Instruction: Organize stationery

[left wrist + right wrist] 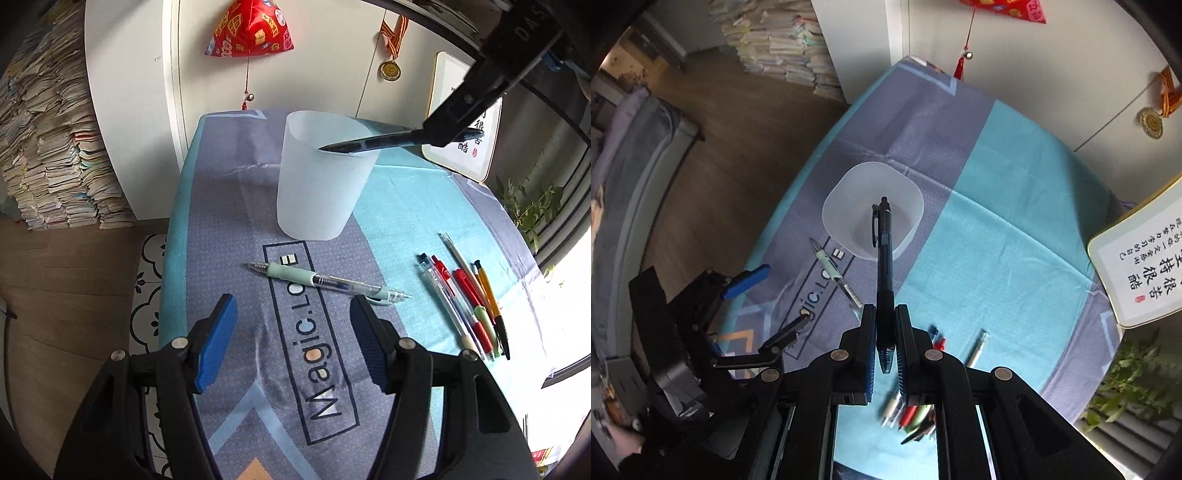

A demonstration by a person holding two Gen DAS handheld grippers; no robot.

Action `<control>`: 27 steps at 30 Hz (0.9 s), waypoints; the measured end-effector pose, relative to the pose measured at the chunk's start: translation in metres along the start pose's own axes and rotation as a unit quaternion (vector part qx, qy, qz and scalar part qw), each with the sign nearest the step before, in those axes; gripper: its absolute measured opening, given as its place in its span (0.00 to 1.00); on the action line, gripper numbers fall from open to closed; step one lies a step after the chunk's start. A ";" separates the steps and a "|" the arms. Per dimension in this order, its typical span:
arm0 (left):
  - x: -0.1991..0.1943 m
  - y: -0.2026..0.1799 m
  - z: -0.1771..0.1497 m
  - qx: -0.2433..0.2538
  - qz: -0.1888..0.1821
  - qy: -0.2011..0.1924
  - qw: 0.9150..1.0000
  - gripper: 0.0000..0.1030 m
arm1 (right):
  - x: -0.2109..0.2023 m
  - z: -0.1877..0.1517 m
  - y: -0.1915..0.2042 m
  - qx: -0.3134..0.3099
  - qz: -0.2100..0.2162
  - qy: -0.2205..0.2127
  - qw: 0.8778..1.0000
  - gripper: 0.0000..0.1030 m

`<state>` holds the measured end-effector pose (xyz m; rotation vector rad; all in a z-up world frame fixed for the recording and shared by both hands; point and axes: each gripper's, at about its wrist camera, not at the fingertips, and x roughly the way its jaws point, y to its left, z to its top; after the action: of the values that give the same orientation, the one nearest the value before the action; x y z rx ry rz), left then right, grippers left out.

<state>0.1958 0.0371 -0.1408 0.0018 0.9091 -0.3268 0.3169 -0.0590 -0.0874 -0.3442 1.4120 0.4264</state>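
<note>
The right gripper (885,334) has its jaws closed tight on a dark pen (884,266), gripping it near the rubber grip end, and the pen's clip end hangs directly over the mouth of the frosted cup (838,199), not touching the rim. In the left wrist view the same dark pen (369,142) comes in from 2 o'clock and its end sits at the cup's (317,192) near rim. The cup stands upright on the tabletop (229,221), with bare cloth all around it. The left gripper (293,339) has its jaws about half open and holds nothing; it hovers over the printed word on the cloth. Just beyond its fingertips, toward 12 o'clock, lies a pen with a green grip (325,282), flat on the cloth and apart from the cup. At 3 o'clock from this pen a group of pens (467,299) lies close together, near the right edge of the tabletop. The left edge of the tabletop drops to a wooden floor (74,277), and the far edge meets a white wall (314,55).
</note>
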 end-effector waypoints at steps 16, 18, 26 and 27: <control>-0.005 0.024 -0.008 -0.033 -0.003 -0.001 0.999 0.62 | -0.031 -0.060 0.017 -0.083 -0.044 -0.159 0.983 0.77; -0.003 0.022 -0.008 -0.035 -0.006 0.001 0.999 0.62 | -0.011 -0.081 0.013 -0.078 -0.042 -0.157 0.984 0.77; 0.017 0.002 -0.002 -0.053 -0.028 0.043 0.997 0.62 | 0.051 -0.134 -0.012 0.002 0.025 -0.181 0.983 0.77; 0.021 -0.002 0.000 -0.060 -0.025 0.046 0.997 0.62 | 0.050 -0.143 -0.018 0.019 0.045 -0.193 0.980 0.77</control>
<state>0.2073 0.0292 -0.1569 -0.1163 1.0204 -0.3198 0.2068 -0.1383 -0.1564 -0.1552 1.0557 0.5095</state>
